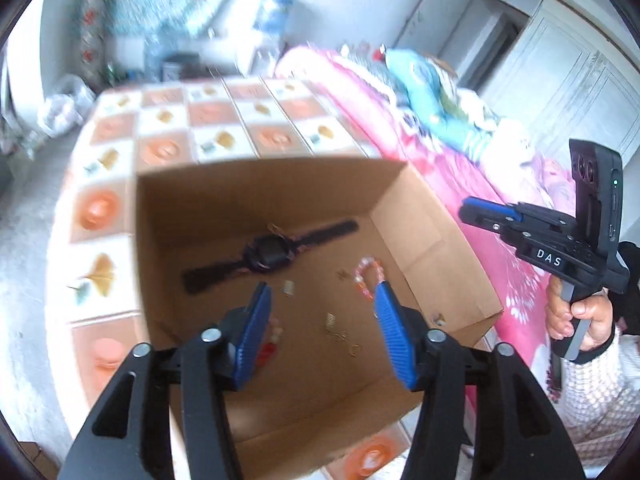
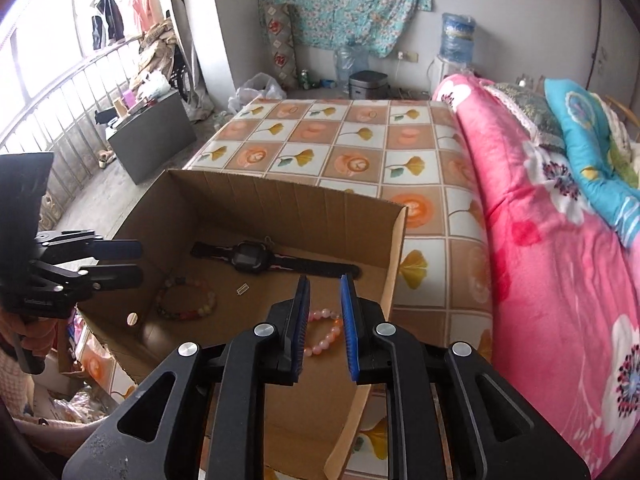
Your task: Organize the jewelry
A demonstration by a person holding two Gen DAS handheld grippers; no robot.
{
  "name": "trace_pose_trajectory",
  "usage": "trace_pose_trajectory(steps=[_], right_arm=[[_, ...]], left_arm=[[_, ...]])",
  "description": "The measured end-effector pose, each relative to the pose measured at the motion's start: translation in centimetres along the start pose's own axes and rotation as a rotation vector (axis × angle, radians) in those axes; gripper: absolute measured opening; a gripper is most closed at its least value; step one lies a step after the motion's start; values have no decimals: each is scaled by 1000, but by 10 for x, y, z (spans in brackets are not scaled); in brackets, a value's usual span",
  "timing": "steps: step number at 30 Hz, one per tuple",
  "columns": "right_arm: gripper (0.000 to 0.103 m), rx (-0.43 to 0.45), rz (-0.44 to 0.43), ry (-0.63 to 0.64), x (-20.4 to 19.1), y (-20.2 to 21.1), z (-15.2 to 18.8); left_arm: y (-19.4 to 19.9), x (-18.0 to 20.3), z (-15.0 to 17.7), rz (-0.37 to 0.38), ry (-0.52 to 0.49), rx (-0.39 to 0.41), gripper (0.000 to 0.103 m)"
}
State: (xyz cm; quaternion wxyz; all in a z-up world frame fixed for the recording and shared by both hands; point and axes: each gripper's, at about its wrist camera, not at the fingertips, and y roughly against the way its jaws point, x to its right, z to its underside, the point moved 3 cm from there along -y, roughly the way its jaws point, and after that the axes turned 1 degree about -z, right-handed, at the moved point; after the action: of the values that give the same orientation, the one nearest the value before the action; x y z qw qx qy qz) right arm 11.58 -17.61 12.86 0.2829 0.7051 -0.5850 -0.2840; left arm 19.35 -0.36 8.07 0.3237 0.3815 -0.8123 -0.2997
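An open brown cardboard box [image 2: 224, 200] sits on the tabletop with the orange-and-white checked floral cloth [image 2: 360, 136], right beside a bed with a pink flowered quilt [image 2: 552, 264]. Inside the box: a black wristwatch with a long strap [image 2: 256, 258], a pink beaded bracelet [image 2: 324, 332], a darker multicoloured bead bracelet [image 2: 186, 300], plus small gold bits I can't make out. The left tool [image 1: 320, 312] hangs over the box, jaws spread, nothing between them. The right tool [image 2: 325, 304] is slightly parted above the pink bracelet, not gripping it.
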Motion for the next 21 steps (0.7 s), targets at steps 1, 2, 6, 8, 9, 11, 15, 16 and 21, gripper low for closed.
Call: trace_pose_trajectory(steps=[1,2,6,8,9,11,15,16,21], right_arm=[[22,23,9,-13,2,8,1],[27,44,21,-30,5,15,3],[51,94,42,-139,20,33,13],[55,79,7,-207,28,31,24],[59,57,-15,-246,32,26,31],[60,1,-53,-318,38,13,46],[60,-84,-144,-412,37,-10,70],[60,-100,-169,-422,35,-14,74],[62,-108,-197,-387,20,-19,78]], left_arm=[[11,-2,1,-20,-5,33,62],[22,-3,4,-39,-3,64,67],[55,-26,11,-95,71,167,84],[60,-44,14,-113,124,174,86],[58,-54,18,-115,161,159,87],[45,-68,27,-107,243,101,87],[16,-71,48,-22,343,16,87],[9,-69,52,8,358,4,87],[-8,-48,60,45,410,-1,89]])
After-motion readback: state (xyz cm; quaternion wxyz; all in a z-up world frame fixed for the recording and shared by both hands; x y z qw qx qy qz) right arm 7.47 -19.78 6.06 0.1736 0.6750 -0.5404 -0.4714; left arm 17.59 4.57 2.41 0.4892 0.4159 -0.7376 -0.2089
